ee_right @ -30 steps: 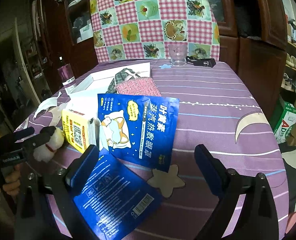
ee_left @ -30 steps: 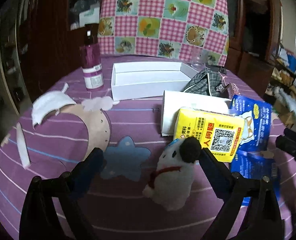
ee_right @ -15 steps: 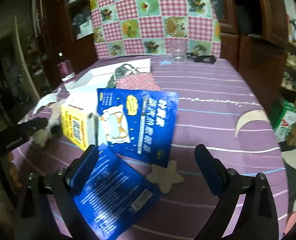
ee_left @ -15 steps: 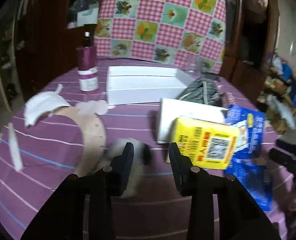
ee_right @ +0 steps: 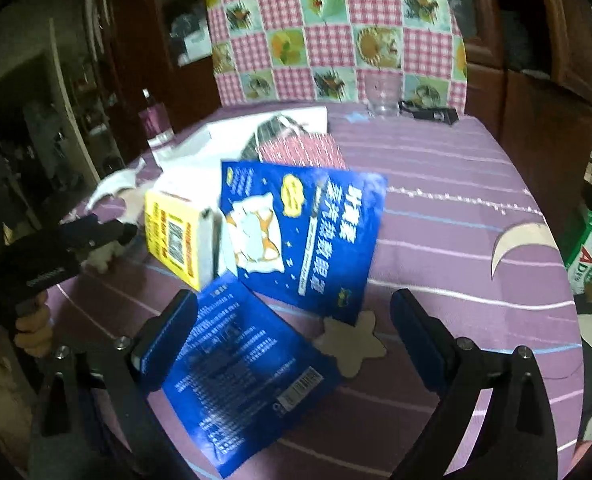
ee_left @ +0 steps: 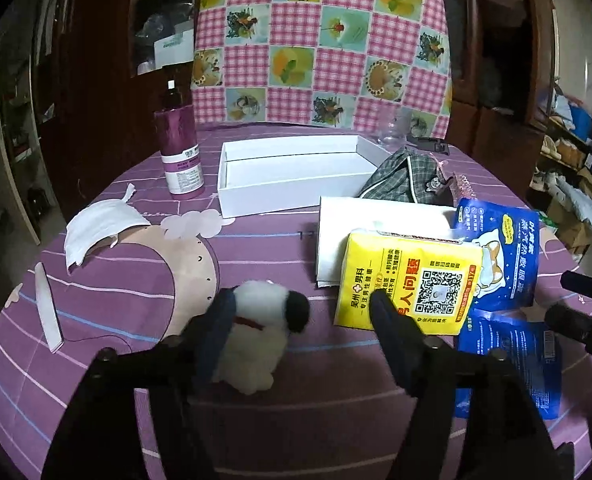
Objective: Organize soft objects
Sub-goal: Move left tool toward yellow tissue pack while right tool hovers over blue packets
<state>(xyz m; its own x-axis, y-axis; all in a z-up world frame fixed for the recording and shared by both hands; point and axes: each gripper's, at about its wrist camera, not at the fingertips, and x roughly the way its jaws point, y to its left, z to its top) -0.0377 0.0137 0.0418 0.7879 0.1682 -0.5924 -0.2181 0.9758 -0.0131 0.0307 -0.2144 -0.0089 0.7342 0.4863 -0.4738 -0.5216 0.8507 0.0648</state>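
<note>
Claw in my left hand (ee_left: 301,312) sits low over the purple striped worktop (ee_left: 144,280) with its fingers moderately apart around the plush dog (ee_left: 262,328), a small white toy with a black ear and red collar lying just left of the yellow tissue pack (ee_left: 411,280). The left finger presses into the plush; the right fingertip hangs apart from it, overlapping the corner of the yellow pack in this view, so nothing is gripped yet. If I close from here, I judge the right finger could drag the pack's edge in with the toy, or pinch only loose fur so the dog slips out on the lift. The toy is also off-centre toward the left finger, so a squeeze may roll it sideways rather than seat it. The white open box (ee_left: 296,176) beyond looks like the likely destination, and the purple bottle (ee_left: 180,152) standing just beside its left end could be knocked on the way over. Right claw (ee_right: 294,322) hovers wide and holds nothing, above the lower blue eye-mask pouch (ee_right: 236,368); a second blue pouch (ee_right: 307,232) leans on the yellow pack, and a careless sweep could topple that stack. The right view is blurred, so finer contact there I cannot tell.
</note>
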